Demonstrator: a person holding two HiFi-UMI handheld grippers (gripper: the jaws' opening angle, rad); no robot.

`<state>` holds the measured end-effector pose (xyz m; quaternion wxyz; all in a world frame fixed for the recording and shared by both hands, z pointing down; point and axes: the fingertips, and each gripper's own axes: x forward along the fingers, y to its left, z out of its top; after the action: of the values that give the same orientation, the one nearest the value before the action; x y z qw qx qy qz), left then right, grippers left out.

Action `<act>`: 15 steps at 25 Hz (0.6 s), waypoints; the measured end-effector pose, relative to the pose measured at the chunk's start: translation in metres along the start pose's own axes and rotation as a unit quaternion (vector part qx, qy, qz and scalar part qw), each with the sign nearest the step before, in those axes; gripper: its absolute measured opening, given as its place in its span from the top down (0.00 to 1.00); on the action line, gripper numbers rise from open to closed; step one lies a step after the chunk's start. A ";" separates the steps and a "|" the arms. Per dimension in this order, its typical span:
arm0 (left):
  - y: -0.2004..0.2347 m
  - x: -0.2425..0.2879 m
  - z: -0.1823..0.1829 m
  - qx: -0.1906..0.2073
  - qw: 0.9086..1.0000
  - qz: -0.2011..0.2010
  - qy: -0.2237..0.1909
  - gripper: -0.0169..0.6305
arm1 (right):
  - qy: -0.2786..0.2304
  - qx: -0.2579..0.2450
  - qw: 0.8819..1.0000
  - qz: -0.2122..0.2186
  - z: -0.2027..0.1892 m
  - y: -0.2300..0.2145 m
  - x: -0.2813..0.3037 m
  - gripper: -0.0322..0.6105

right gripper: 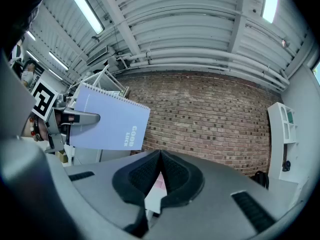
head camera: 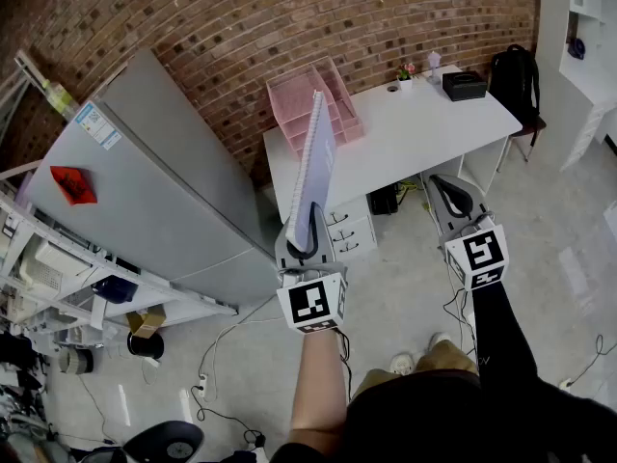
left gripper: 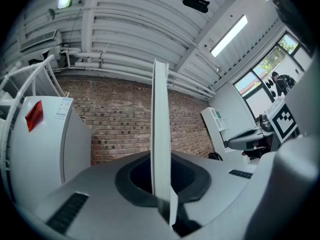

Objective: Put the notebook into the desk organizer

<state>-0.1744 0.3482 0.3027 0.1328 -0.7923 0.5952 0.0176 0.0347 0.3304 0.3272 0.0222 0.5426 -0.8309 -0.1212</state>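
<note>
**Head view.** The left tongs (head camera: 305, 237) are pinched tight on the bottom edge of the notebook (head camera: 315, 162). The notebook stands up tall and thin, pointing to 12 o'clock. The pink desk organizer (head camera: 328, 90) sits on the white desk (head camera: 434, 128), at the back near the brick wall (head camera: 289, 17). It is at 12 o'clock from the notebook and well apart from it. The right tongs (head camera: 449, 193) are at 3 o'clock from the left tongs.

**Left gripper view.** Here the notebook (left gripper: 161, 144) shows edge-on, like a white stripe. It goes up to 12 o'clock from between the jaws of the left tongs (left gripper: 163, 186). The jaws press on it from both sides. The right tongs (left gripper: 247, 134) peek in at 3 o'clock.

**Right gripper view.** The right tongs (right gripper: 160, 160) are closed, pad against pad, with nothing in them. At 10 o'clock the notebook (right gripper: 112, 119) shows its purple cover, with the left tongs (right gripper: 75, 118) biting its edge.

**What could go wrong.** I think the grip is small for such a tall, floppy thing. If the hand tips or moves fast, the notebook could bend over, twist or slide out. The organizer's slots look narrow too. If the notebook goes in crooked, its corner could hit the rim, push the light pink organizer back, or fall on the desk.
</note>
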 end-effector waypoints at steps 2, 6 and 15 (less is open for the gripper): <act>0.001 -0.003 0.002 -0.001 1.000 0.000 -0.001 0.91 | 0.003 -0.006 1.000 0.003 0.000 0.006 -0.002 0.92; 0.007 -0.011 0.003 -0.001 1.000 0.000 -0.002 0.91 | 0.007 -0.002 1.000 -0.001 -0.002 0.014 -0.006 0.92; 0.017 -0.004 -0.004 -0.008 1.000 0.007 0.002 0.91 | -0.010 0.024 1.000 -0.012 0.000 0.004 0.004 0.92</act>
<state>-0.1917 0.3465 0.3038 0.1252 -0.7891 0.6009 0.0217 0.0299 0.3286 0.3275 -0.0005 0.5519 -0.8270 -0.1074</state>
